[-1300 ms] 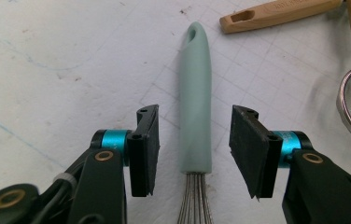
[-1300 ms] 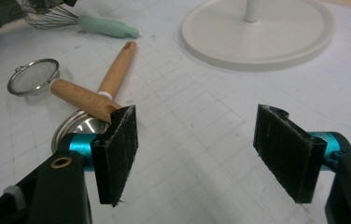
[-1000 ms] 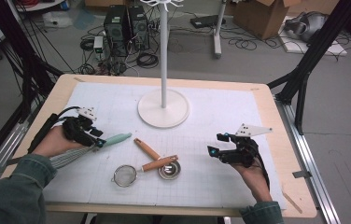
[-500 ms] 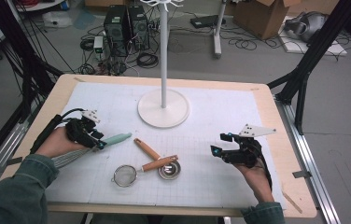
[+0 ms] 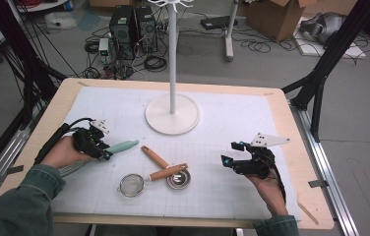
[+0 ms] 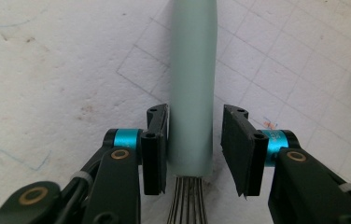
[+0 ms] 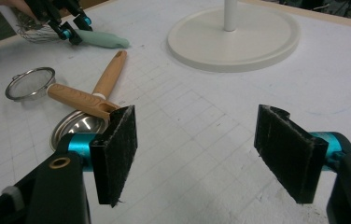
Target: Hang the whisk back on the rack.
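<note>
At the mat's left edge, the left gripper (image 6: 190,149) has just been closing around the whisk's green handle (image 6: 193,88), one pad touching, the other apart; it could roll aside. The right gripper (image 7: 208,149) hangs open.

Whisk (image 6: 192,88) handle is looking like matt mint silicone, its wires bare metal. Strainer (image 5: 133,185) and measuring cup (image 5: 178,180) are showing shiny steel with smooth wooden handles. Stand (image 5: 172,114) is reading as matt white.
</note>
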`<state>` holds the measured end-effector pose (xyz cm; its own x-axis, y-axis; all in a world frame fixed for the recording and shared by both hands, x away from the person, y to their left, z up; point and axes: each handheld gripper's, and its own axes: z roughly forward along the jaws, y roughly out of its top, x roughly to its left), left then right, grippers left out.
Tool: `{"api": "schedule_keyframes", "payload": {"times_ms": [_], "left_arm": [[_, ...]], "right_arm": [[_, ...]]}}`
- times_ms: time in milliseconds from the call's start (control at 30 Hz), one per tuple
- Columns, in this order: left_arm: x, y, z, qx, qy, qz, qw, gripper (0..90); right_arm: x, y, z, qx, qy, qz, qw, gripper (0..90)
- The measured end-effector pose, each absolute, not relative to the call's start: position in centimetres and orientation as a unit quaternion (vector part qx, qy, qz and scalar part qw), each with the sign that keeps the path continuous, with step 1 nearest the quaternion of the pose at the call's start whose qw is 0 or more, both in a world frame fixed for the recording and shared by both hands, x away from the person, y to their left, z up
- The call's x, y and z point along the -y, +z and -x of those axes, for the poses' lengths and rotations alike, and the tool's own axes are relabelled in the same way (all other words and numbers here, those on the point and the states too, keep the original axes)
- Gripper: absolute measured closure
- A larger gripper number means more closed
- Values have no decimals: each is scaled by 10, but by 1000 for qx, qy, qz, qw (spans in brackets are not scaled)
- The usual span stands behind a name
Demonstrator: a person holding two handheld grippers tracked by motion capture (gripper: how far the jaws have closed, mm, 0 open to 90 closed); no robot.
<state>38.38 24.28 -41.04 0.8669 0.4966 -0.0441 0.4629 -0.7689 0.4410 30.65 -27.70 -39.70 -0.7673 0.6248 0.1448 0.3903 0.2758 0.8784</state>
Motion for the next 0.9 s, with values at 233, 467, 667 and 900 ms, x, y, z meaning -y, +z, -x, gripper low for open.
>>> {"api": "schedule_keyframes", "payload": {"times_ms": [233, 467, 667, 900], "left_arm": [[-237, -413, -386, -256, 47, -943, 209, 659], [-236, -413, -386, -256, 50, -943, 207, 685], [-237, -412, -386, -256, 48, -943, 205, 691], [-240, -407, -383, -256, 43, -939, 223, 693]], "right_arm": [[278, -398, -303, -788, 510, -321, 122, 296], [276, -401, -303, -788, 510, -322, 122, 296], [274, -402, -305, -789, 510, -320, 121, 297], [272, -402, -305, -789, 510, -321, 120, 298]]}}
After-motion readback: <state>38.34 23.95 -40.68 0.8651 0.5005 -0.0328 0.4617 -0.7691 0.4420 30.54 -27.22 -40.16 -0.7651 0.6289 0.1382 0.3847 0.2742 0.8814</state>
